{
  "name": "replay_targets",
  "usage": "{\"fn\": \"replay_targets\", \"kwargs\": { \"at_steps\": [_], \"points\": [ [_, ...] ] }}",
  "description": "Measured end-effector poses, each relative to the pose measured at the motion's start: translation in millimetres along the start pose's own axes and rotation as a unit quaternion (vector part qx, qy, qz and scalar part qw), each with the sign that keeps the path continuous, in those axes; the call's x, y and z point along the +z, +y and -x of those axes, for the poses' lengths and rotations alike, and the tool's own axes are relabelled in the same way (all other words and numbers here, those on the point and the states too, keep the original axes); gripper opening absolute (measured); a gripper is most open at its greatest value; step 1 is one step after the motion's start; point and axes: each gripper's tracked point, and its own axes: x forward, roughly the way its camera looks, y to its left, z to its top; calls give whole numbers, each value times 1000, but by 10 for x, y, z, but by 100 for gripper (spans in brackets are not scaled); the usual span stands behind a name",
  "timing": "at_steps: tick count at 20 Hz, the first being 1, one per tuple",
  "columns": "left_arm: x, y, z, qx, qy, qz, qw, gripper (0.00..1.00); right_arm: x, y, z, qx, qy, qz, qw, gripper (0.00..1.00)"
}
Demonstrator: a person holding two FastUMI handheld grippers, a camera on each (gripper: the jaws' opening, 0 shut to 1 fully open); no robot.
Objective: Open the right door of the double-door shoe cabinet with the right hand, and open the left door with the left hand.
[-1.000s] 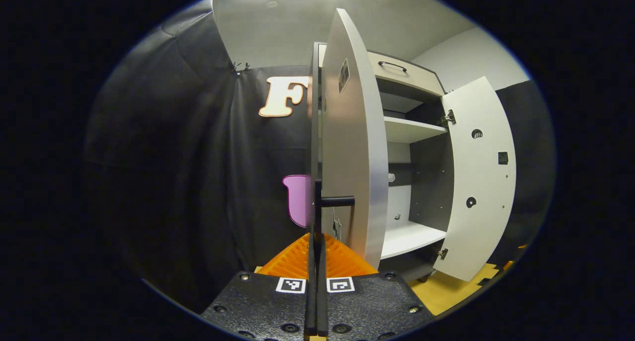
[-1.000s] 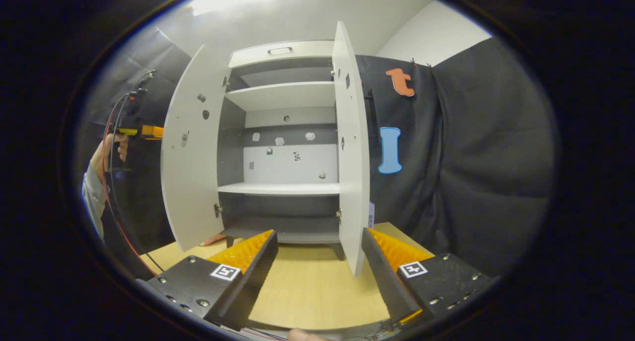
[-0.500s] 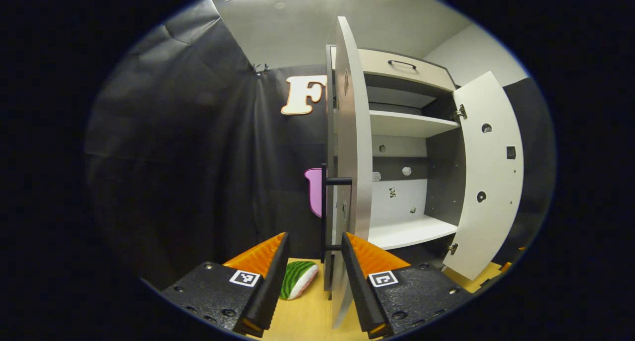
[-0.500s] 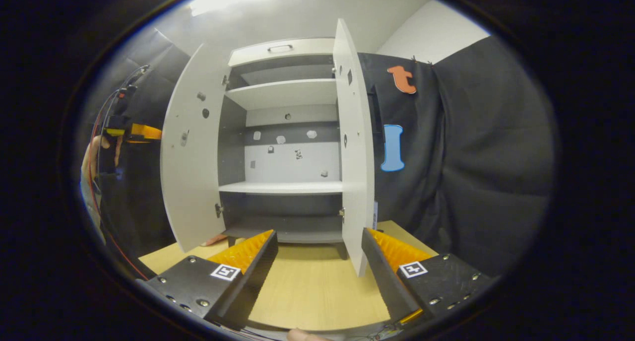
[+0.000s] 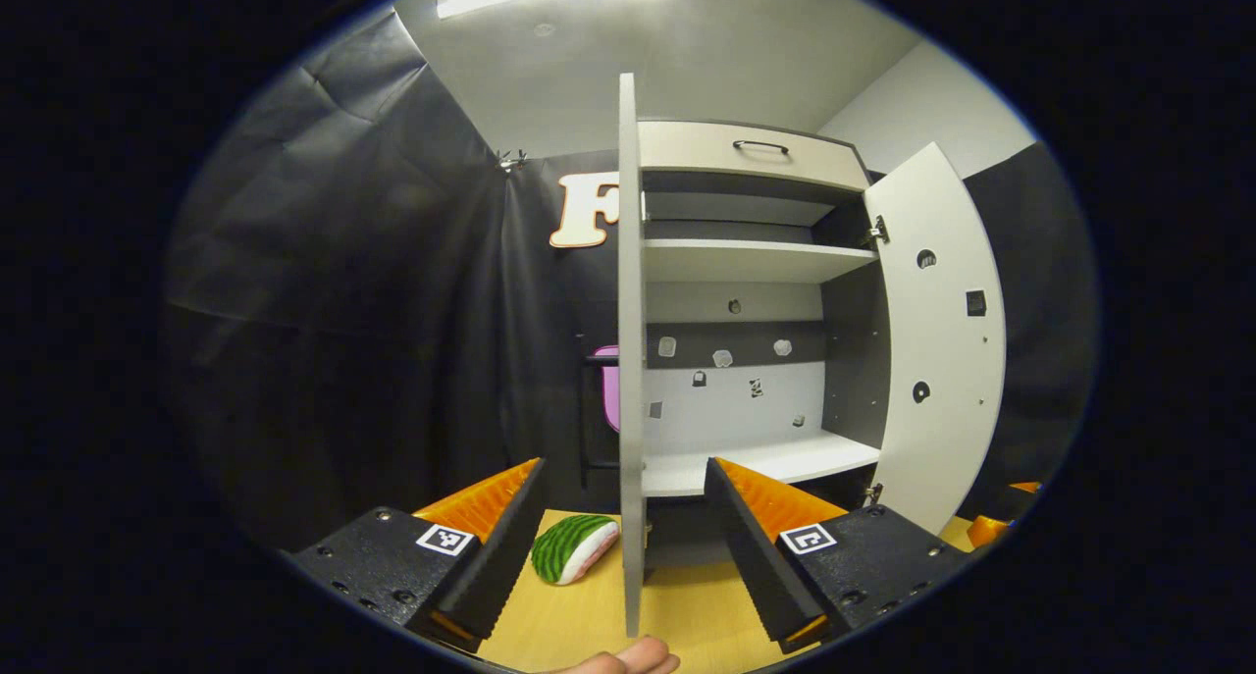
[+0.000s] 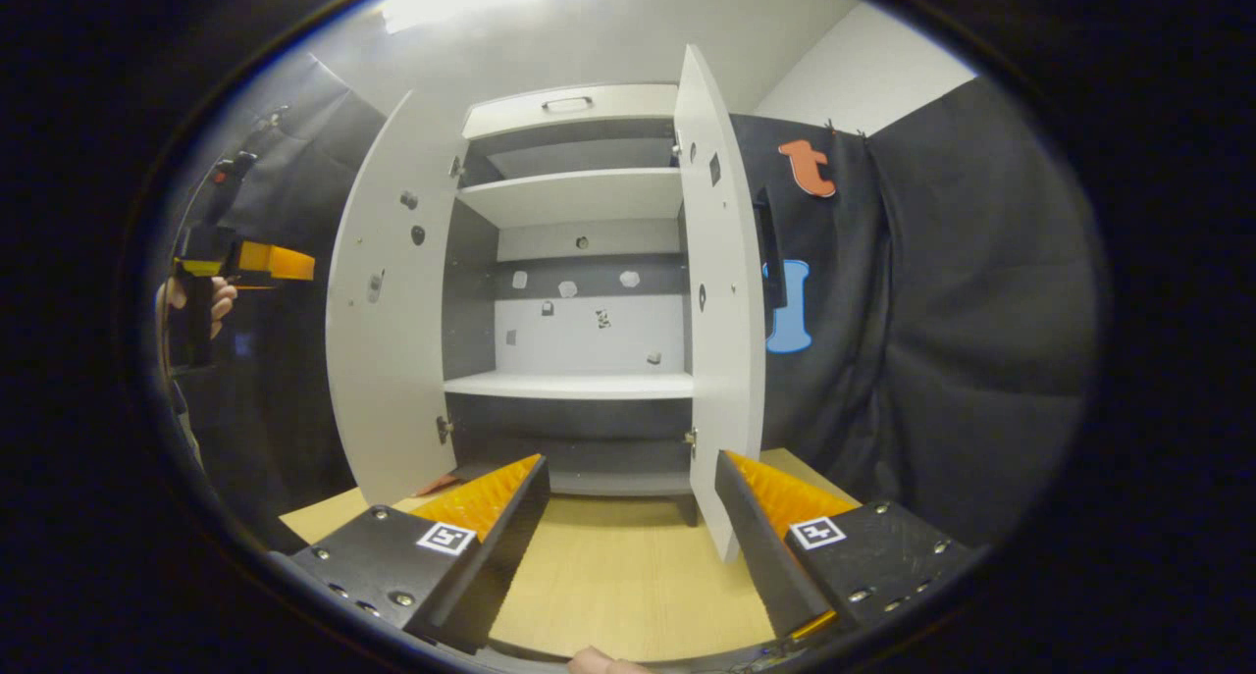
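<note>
Both white doors of the shoe cabinet point(image 6: 574, 291) stand swung wide. The left gripper point(image 5: 623, 517), spread apart, straddles the left door's point(image 5: 630, 360) edge without contact, its black handle having been released since a second ago. The right gripper point(image 6: 628, 517) is held spread, empty.

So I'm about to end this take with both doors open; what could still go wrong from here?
1. The left door stands edge-on between the open left gripper fingers; moving forward might knock it.
2. The right door hangs close to the open right gripper and could be bumped.
3. A watermelon-slice toy lies by the left door's foot.
</note>
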Motion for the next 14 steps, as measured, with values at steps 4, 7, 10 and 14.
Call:
{"fn": "replay_targets", "kwargs": {
  "at_steps": [4,7,10,14],
  "points": [
    [-30,-190,35,-23,-1,6,1000,98,280,55,-70,-1,-10,-8,1000,98],
    [-30,-295,25,-30,-12,8,999,96,530,93,-85,5,-21,-10,1000,98],
    [-80,-442,62,-46,-6,22,999,96,740,115,-91,12,-30,-11,999,100],
    [-136,-507,63,-42,-7,29,999,98,924,72,-125,10,-39,-5,999,100]
  ]
}}
